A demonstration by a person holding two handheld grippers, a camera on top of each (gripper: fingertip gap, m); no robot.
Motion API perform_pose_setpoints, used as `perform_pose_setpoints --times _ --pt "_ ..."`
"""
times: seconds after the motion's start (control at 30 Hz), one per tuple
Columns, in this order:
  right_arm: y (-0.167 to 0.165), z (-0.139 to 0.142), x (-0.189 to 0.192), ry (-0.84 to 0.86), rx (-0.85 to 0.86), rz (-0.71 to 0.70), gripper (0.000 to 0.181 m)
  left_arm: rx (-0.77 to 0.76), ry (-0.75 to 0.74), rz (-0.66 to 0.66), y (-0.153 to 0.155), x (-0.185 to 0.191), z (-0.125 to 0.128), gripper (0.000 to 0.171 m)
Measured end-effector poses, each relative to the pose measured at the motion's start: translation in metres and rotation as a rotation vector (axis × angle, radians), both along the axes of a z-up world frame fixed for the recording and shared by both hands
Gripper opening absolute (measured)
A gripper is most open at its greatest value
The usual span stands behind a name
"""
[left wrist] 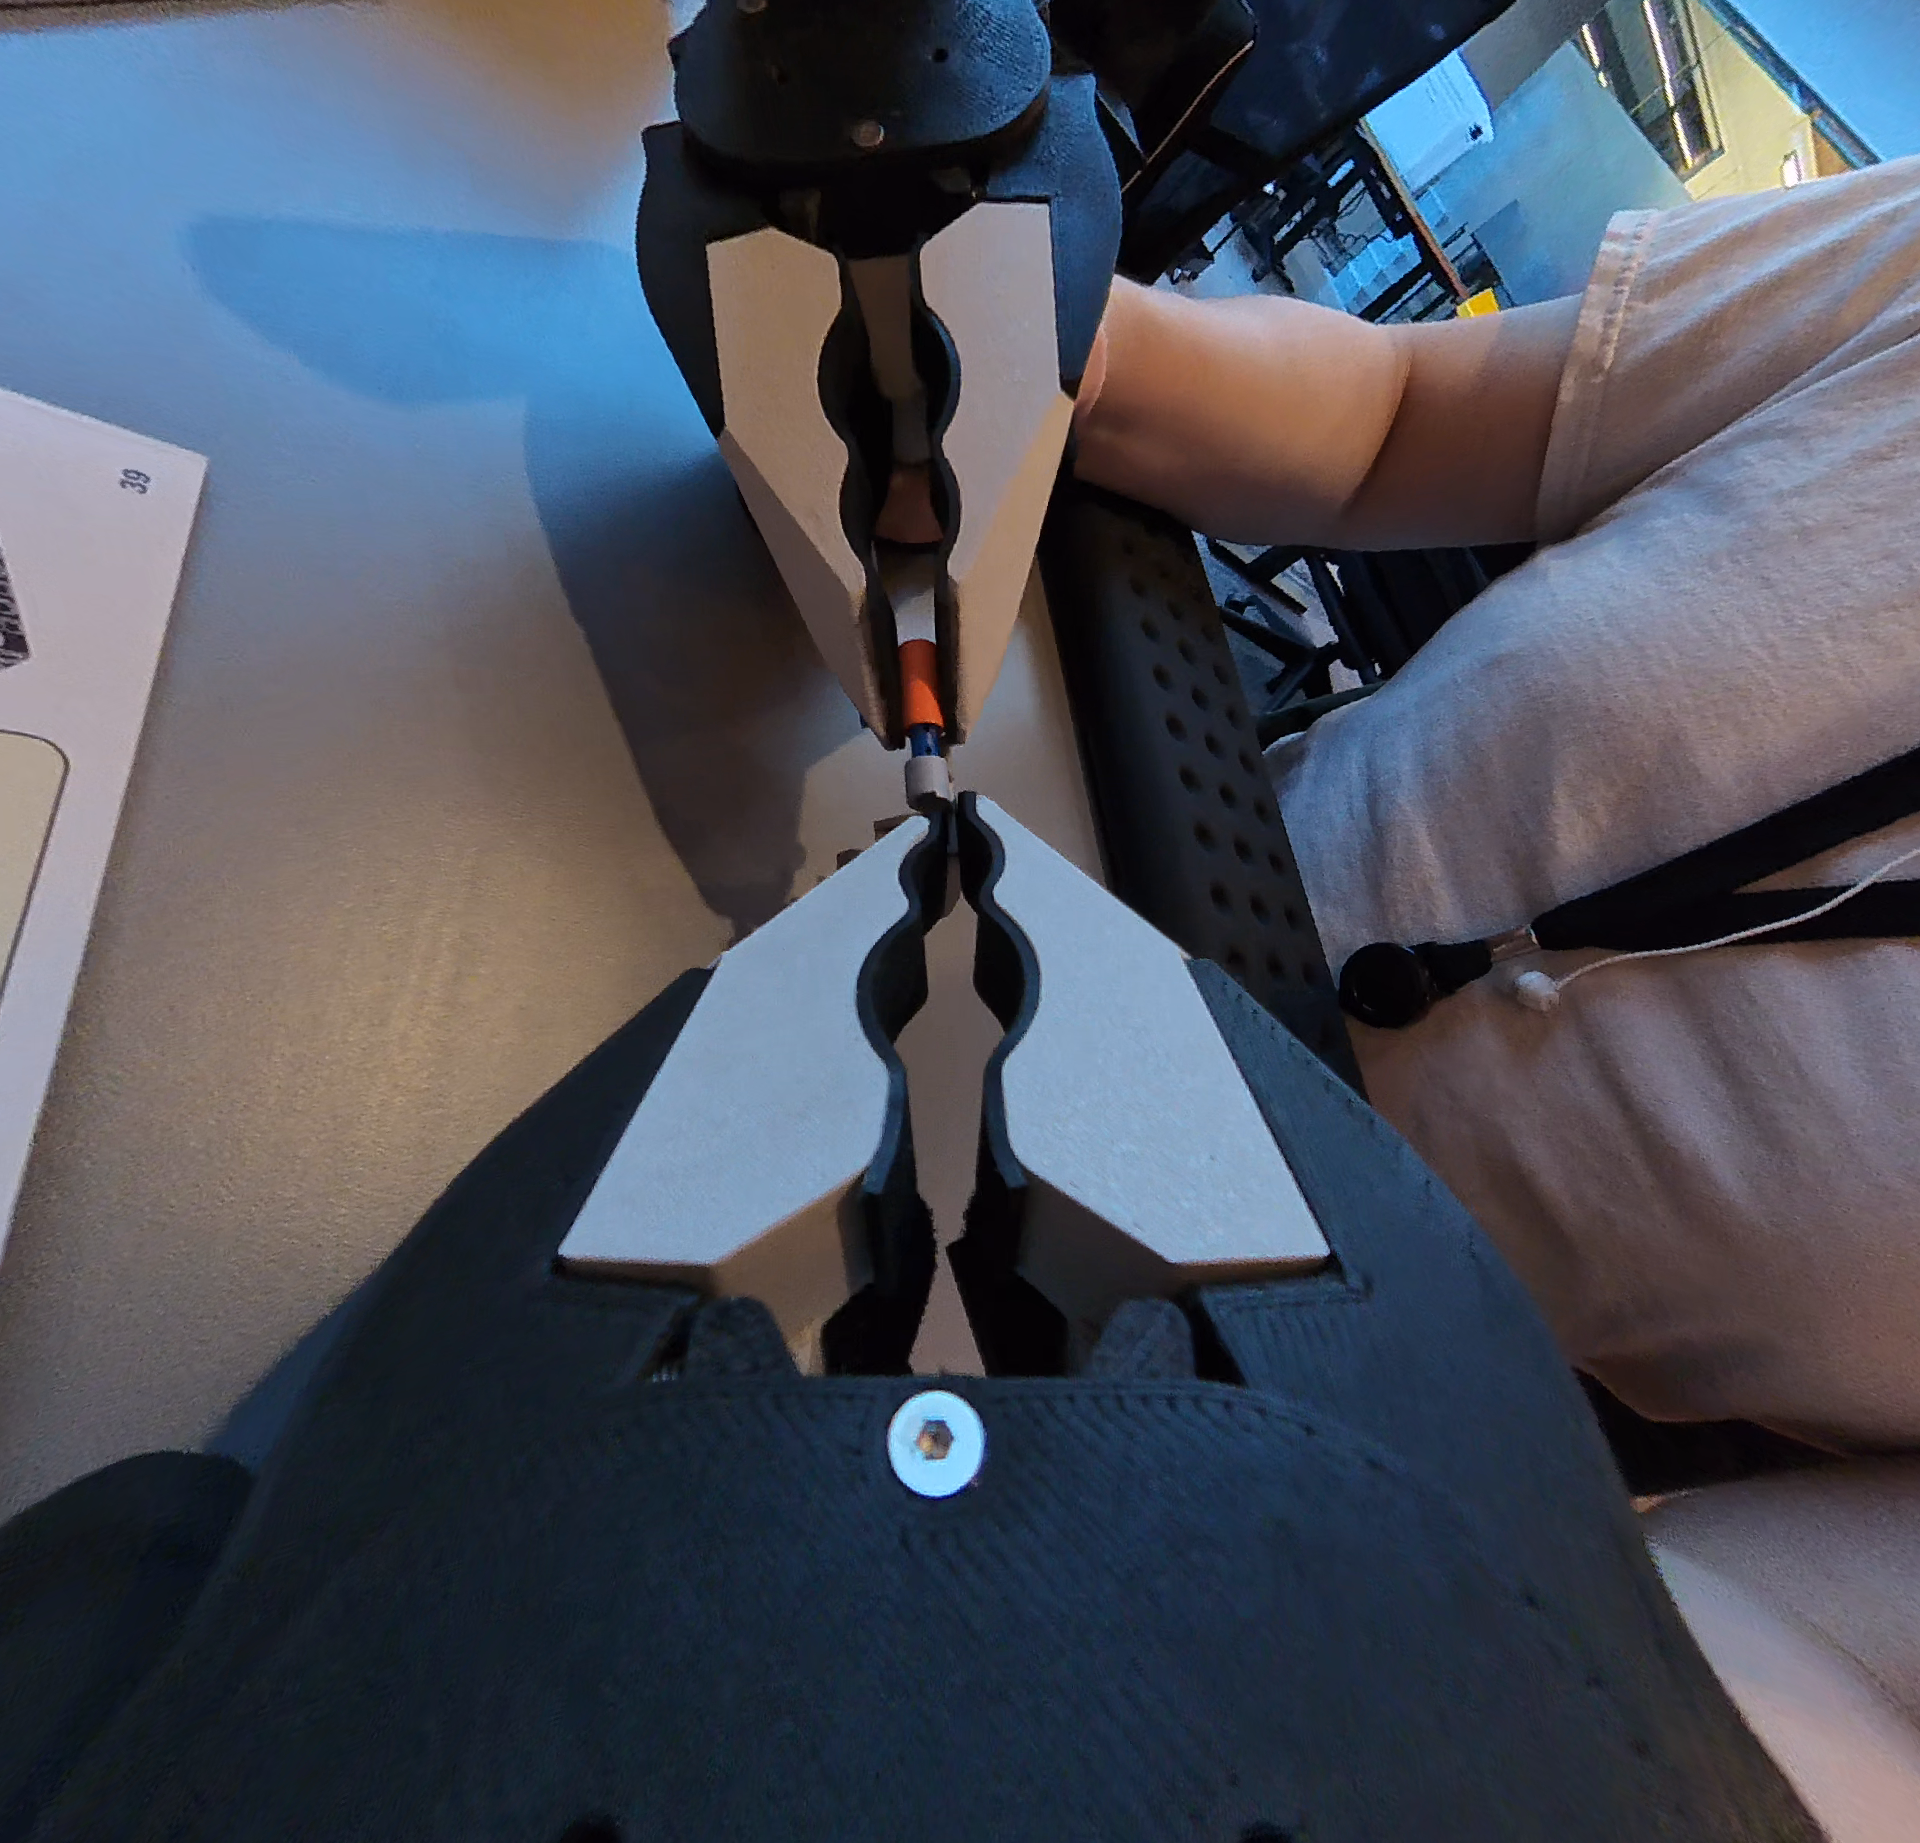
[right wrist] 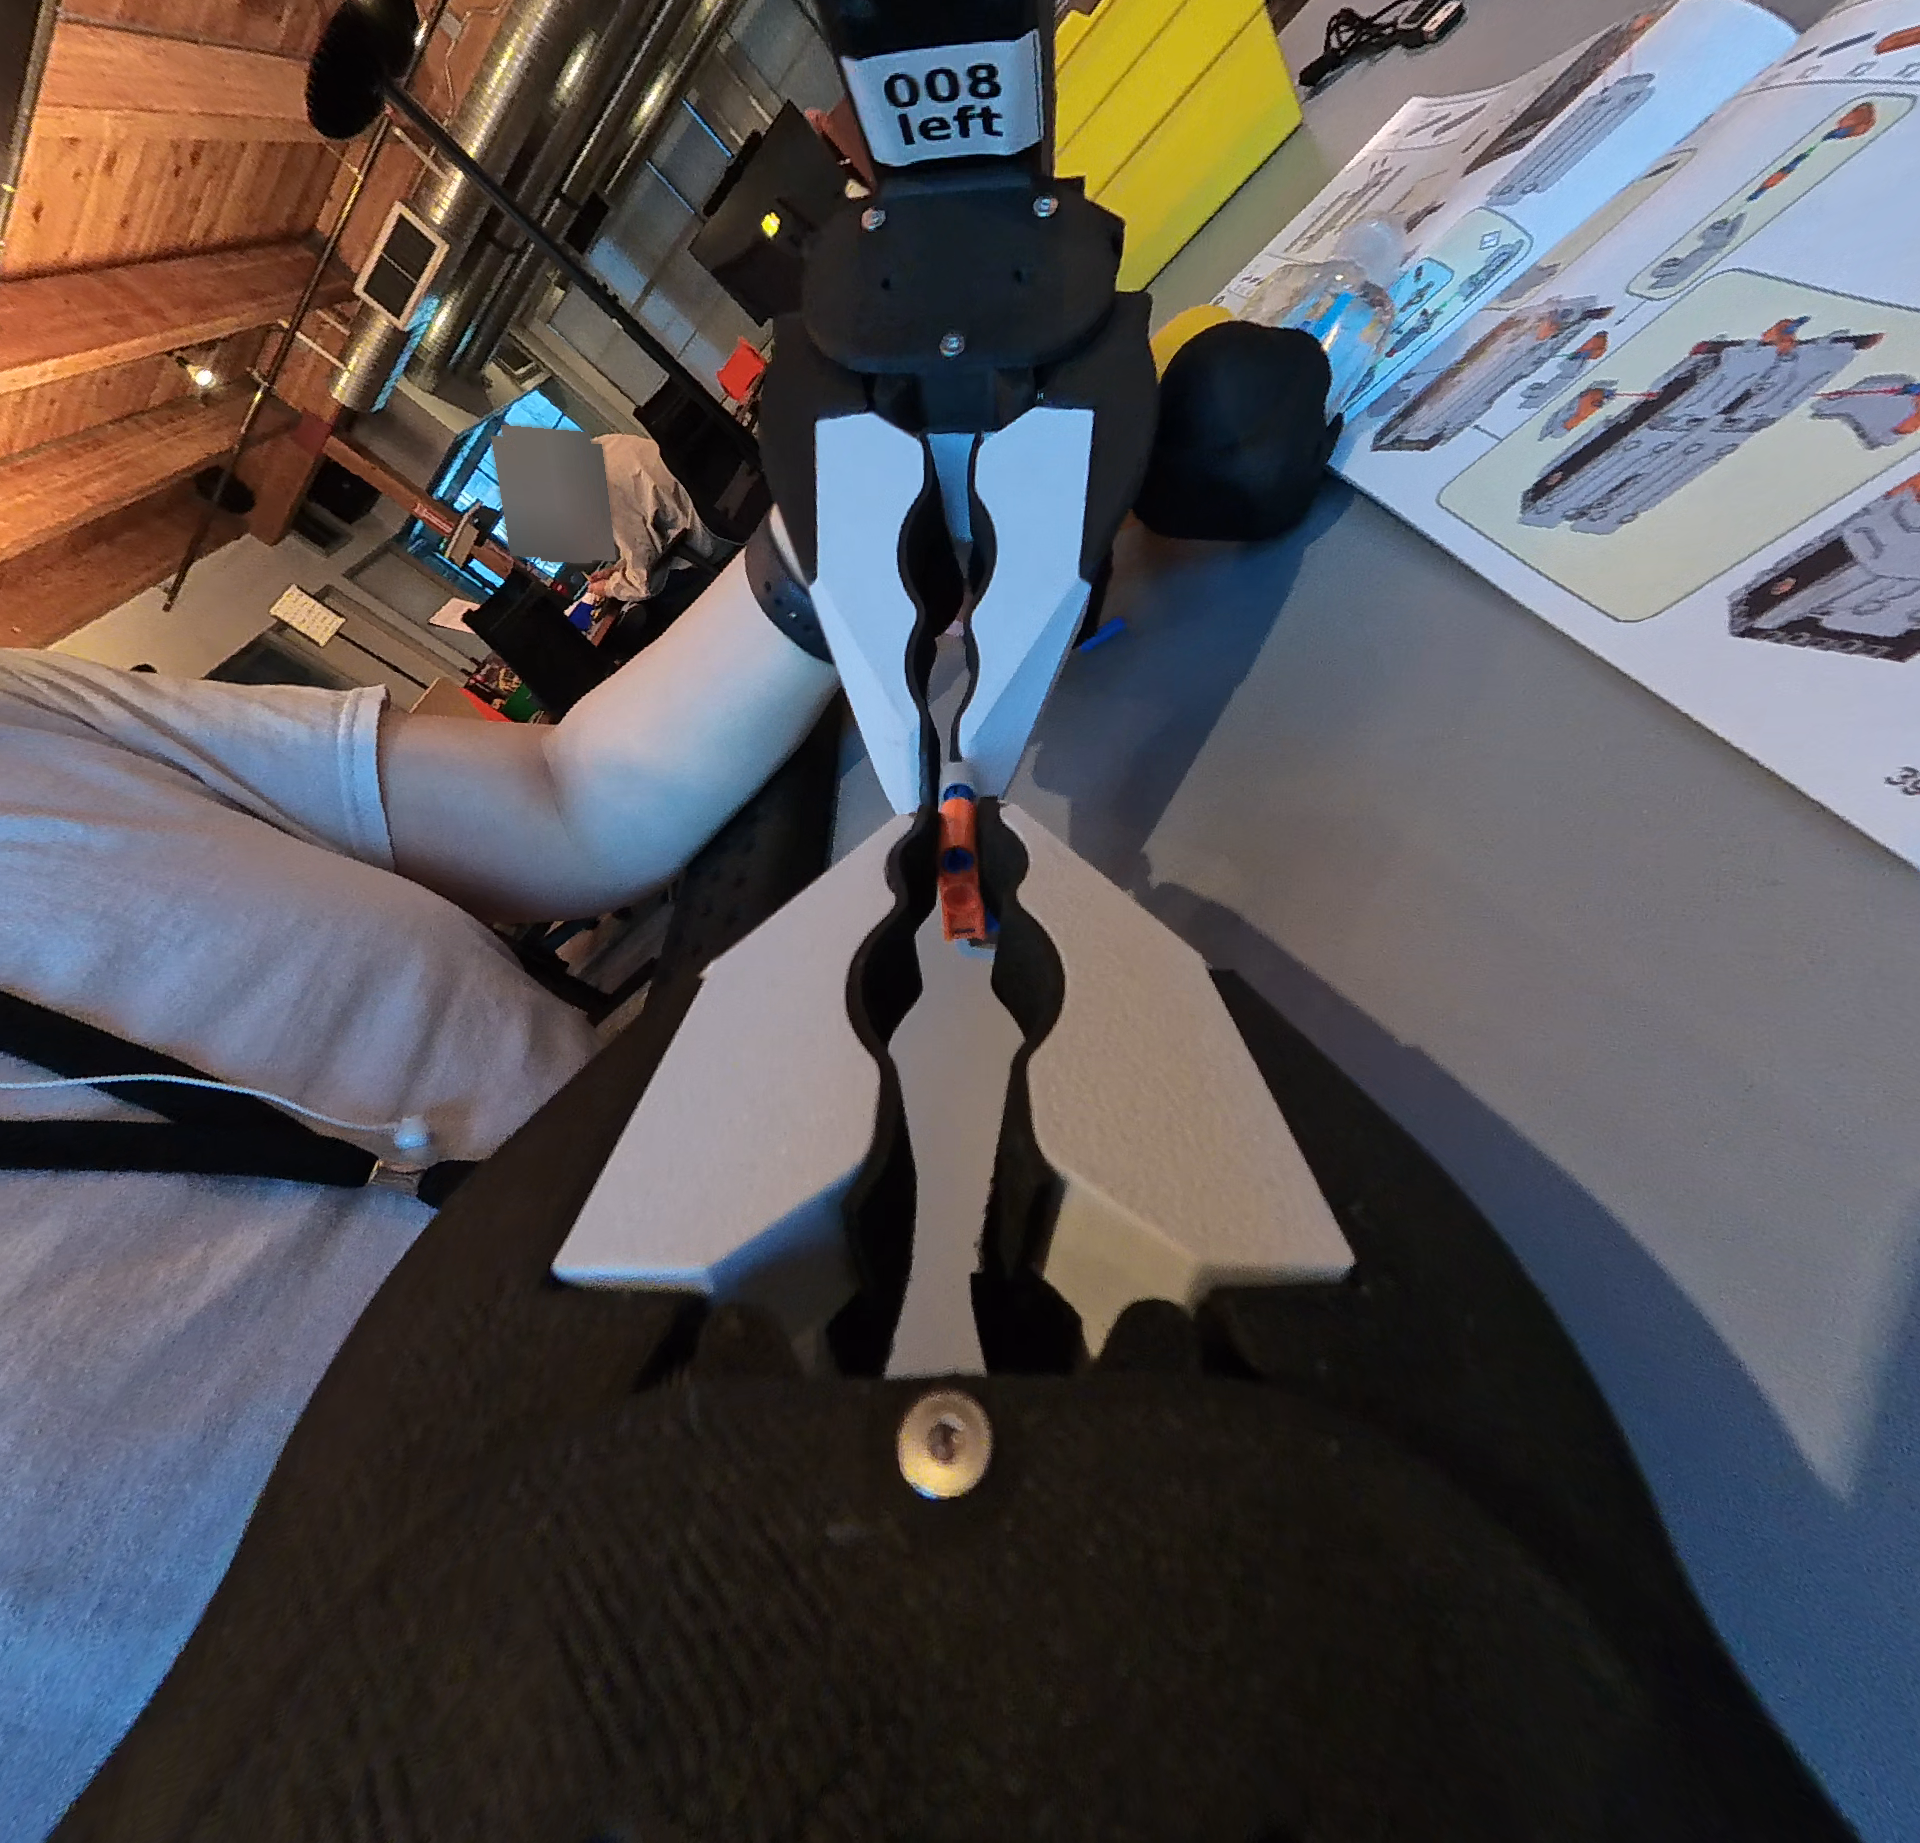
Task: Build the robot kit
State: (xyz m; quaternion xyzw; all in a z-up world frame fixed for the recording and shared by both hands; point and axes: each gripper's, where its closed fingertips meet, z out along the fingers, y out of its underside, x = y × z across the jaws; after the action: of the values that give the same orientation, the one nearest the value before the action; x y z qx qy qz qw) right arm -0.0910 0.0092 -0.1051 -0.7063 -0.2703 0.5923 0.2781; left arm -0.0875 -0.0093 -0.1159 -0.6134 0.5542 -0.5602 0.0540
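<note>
My two grippers meet tip to tip just above the grey table (left wrist: 364,858). My right gripper (right wrist: 951,837) is shut on a small orange building piece (right wrist: 958,884) with blue pins. In the left wrist view the right gripper (left wrist: 914,739) points down with the orange piece (left wrist: 920,687) between its jaws, and a dark blue axle sticks out of its tip. My left gripper (left wrist: 954,822) is shut on a small grey bush (left wrist: 928,780) at the end of that axle. In the right wrist view the left gripper (right wrist: 961,780) pinches the grey bush (right wrist: 958,767) right against the orange piece.
An open instruction booklet (right wrist: 1662,443) lies on the table and also shows in the left wrist view (left wrist: 62,702). Behind it stand a yellow bin (right wrist: 1174,79), a black rounded object (right wrist: 1236,432) and a clear bag of parts (right wrist: 1340,287). A person's arm (left wrist: 1247,411) and shirt are beside the table edge.
</note>
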Motion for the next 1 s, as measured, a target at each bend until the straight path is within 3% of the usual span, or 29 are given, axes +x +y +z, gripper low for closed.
perform_pose_setpoints --times 1.0 --pt "-0.004 0.014 0.003 0.130 -0.105 0.060 0.006 -0.006 -0.118 -0.020 -0.005 0.004 0.015 0.000"
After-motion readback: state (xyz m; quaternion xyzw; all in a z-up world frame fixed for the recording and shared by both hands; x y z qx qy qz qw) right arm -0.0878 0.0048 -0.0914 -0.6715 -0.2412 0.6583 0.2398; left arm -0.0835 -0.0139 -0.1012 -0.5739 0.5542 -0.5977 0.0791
